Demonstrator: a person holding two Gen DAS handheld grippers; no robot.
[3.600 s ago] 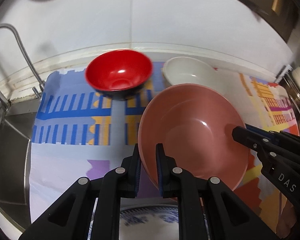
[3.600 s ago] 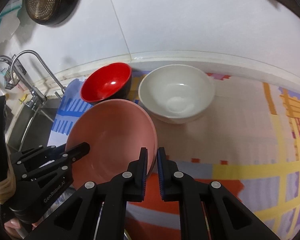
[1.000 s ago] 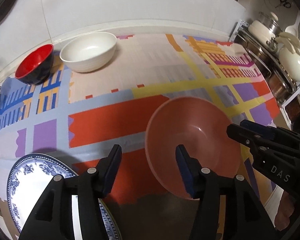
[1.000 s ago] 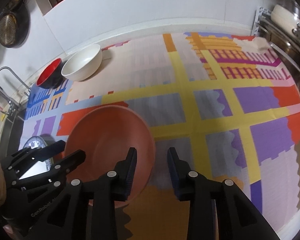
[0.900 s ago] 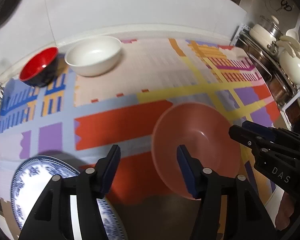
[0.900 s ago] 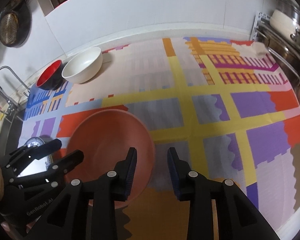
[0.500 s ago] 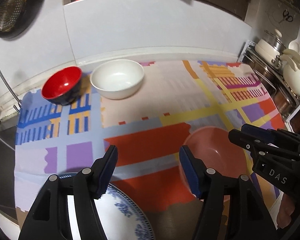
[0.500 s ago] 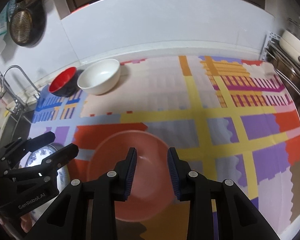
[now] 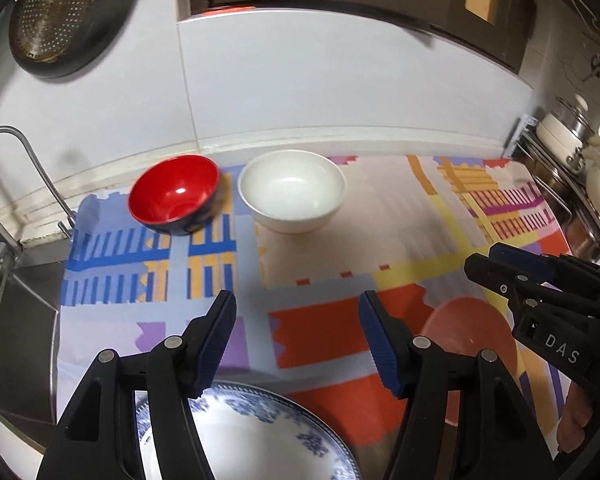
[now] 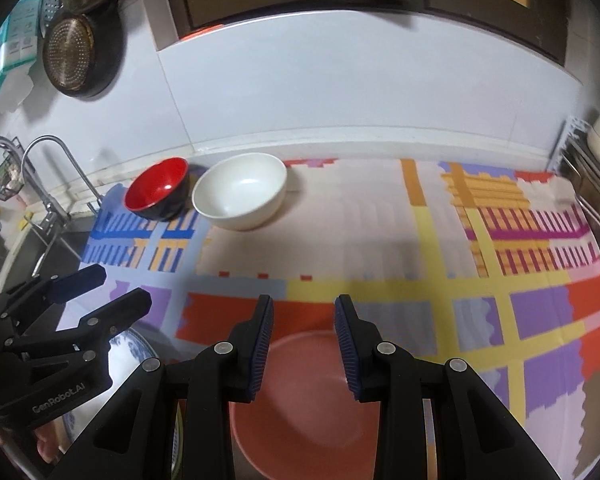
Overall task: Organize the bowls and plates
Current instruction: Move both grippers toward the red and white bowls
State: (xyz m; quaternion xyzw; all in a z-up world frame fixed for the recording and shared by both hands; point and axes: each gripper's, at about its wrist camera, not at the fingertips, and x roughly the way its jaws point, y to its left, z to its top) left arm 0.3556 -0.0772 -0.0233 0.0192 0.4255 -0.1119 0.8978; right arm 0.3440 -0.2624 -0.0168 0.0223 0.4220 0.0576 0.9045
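Left wrist view: pink bowl (image 9: 466, 334) set down at the surface's near edge; both tools lifted clear.
Left hand-held gripper (image 9: 298, 330) stands wide and empty, where seconds ago it pinched the bowl's rim; right hand-held gripper (image 10: 303, 342) is part open, also empty, above the bowl; blue plate (image 9: 252, 436) lies at the near-left corner, just beside the bowl; red bowl (image 9: 174, 194) and white bowl (image 9: 292, 190) sit side by side at the far edge, unmoved; my guess is one of those two gets fetched next, perhaps nested into the pink one.
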